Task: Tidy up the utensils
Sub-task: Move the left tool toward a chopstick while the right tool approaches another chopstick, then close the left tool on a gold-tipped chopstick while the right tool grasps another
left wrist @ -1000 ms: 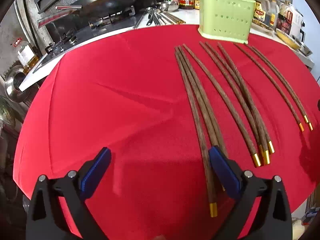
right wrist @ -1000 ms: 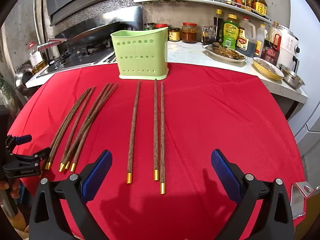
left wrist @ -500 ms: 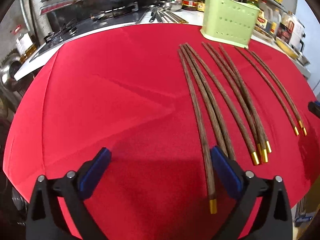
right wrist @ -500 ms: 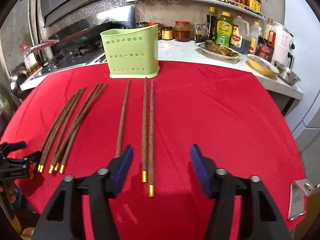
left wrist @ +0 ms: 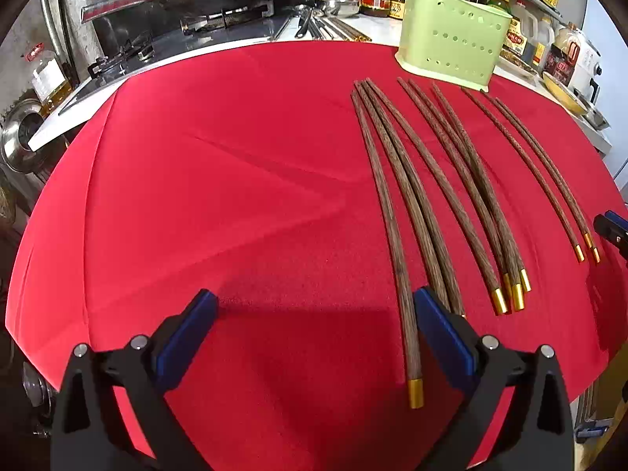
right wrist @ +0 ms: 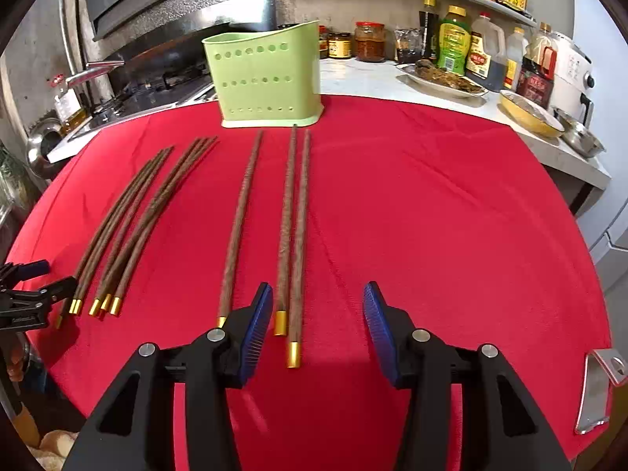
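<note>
The right gripper (right wrist: 318,327), jaws just narrowed halfway (nothing pinched yet), is straddling two gold-capped brown wooden chopsticks (right wrist: 292,243) pointing twelve o'clock toward the perforated green plastic holder (right wrist: 267,78), likely readying a pickup.

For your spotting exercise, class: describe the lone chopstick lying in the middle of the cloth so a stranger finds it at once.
Start at the pale green perforated plastic utensil holder on the red cloth. Just below its base lies the single dark wooden chopstick with a gold cap. Unlike its neighbours, bunched on the left and paired on the right, it lies alone.
</note>
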Tool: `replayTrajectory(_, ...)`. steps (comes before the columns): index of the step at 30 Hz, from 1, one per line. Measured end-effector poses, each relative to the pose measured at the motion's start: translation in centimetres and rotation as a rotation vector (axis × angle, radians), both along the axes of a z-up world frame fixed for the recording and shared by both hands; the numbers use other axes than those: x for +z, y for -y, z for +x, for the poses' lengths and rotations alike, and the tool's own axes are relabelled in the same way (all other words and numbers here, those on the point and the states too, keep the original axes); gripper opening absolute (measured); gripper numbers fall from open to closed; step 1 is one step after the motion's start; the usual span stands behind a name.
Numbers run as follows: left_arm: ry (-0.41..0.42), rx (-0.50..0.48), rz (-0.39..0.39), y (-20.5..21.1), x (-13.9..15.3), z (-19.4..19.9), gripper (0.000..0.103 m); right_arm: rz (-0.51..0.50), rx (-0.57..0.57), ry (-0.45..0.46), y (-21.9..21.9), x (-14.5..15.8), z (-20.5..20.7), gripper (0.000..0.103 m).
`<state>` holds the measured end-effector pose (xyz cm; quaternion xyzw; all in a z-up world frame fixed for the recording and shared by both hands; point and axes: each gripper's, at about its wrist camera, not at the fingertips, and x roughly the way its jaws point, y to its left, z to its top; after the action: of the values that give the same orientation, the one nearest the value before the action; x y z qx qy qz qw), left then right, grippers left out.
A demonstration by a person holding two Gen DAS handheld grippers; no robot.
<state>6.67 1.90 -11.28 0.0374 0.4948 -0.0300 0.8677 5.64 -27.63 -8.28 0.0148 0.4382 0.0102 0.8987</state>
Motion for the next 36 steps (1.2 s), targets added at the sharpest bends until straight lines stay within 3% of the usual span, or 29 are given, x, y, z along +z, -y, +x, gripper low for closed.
replayTrajectory(2, 0.005, 0.008, 0.0, 0.1, 0.0, 0.0, 0.098, 0.003, 0.01, -0.007, 0.1, -0.1, 0.3, 0.047)
replayTrajectory(7, 0.006, 0.012, -0.002, 0.2, -0.1, -0.1, 0.098, 0.013, 0.046, -0.035, -0.3, -0.8, 1.0, 0.022)
replayTrajectory(11, 0.013, 0.0, -0.005, 0.4, 0.0, -0.1, 0.097, -0.002, 0.075, -0.033, -0.9, -0.9, 1.0, 0.015)
replayTrajectory(17, 0.023, -0.08, -0.005, 1.7, 0.6, -1.1, 0.072, -0.006, 0.08, -0.047, -1.3, -1.2, 0.4, 0.015)
replayTrajectory(23, 0.011, -0.164, -0.055, 2.5, 1.1, -3.0, 0.038, -0.002, 0.068, -0.007, -0.9, -1.4, -1.5, 0.015)
replayTrajectory(27, 0.034, -0.195, 0.014, 4.2, 0.8, -3.9, 0.028, 0.009, 0.056, 0.024, -0.9, -1.6, -2.1, 0.014)
replayTrajectory(30, 0.034, -0.192, 0.039, 4.7, 0.8, -4.1, 0.012, -0.008, 0.054, 0.038, -0.9, -1.6, -2.8, 0.014)
replayTrajectory(36, 0.042, -0.151, 0.076, 3.4, 0.8, -3.8, 0.011, 0.029, 0.04, 0.05, 0.3, -1.6, -3.2, 0.017)
